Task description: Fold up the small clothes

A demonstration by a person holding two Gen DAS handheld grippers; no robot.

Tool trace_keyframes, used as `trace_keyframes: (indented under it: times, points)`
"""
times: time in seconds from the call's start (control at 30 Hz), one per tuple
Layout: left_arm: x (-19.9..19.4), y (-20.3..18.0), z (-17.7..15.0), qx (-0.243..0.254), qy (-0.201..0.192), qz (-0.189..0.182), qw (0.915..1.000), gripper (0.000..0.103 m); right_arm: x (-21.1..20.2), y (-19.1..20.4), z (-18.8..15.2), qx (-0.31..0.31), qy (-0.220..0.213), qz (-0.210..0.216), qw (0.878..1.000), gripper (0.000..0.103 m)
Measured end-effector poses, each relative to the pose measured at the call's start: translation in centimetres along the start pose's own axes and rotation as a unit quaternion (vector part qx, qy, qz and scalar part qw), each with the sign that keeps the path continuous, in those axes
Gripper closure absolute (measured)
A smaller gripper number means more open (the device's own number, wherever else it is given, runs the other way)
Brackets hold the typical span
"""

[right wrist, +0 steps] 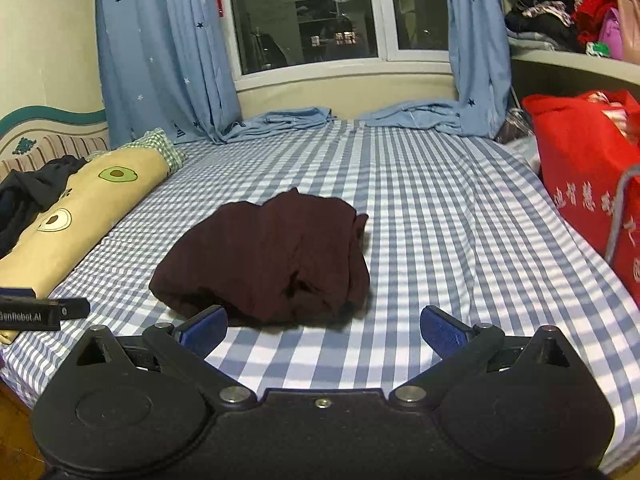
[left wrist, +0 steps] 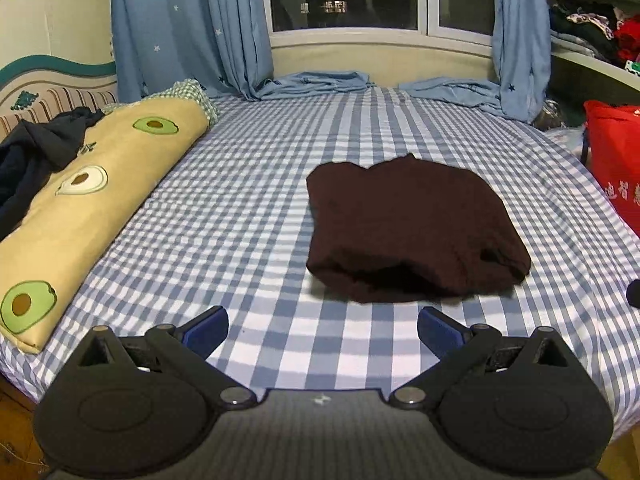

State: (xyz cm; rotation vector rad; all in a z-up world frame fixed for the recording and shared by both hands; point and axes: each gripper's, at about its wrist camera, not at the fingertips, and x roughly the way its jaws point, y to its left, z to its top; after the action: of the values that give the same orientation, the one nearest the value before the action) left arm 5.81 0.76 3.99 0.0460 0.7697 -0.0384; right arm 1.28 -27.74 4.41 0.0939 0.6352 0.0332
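A dark maroon garment [left wrist: 412, 228] lies folded into a compact bundle on the blue-and-white checked bed sheet [left wrist: 248, 208]. In the right wrist view the same maroon garment [right wrist: 272, 256] sits just beyond the fingers, left of centre. My left gripper [left wrist: 322, 330] is open, its blue pads wide apart, hovering over bare sheet a short way in front of the bundle. My right gripper [right wrist: 323, 330] is also open and holds nothing; its left fingertip is close to the garment's near edge. The left gripper's body [right wrist: 40, 312] shows at the left edge of the right wrist view.
A long yellow avocado-print pillow [left wrist: 76, 216] lies along the left side with dark clothes [left wrist: 36, 160] on it. A red bag [right wrist: 588, 184] stands at the right edge of the bed. Blue curtains [left wrist: 188, 28] and a window are at the far end. Shelves with clothes [right wrist: 568, 20] are at right.
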Motion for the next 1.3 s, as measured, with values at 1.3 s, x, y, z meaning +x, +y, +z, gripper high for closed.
trace_keyframes:
  times: [1.3]
  points:
    - [1.4,1.1,-1.8,-0.003,0.029,0.005,0.9996,0.001,2.5,1.8,-0.8,0.016,0.047,0.012,0.999,0.001]
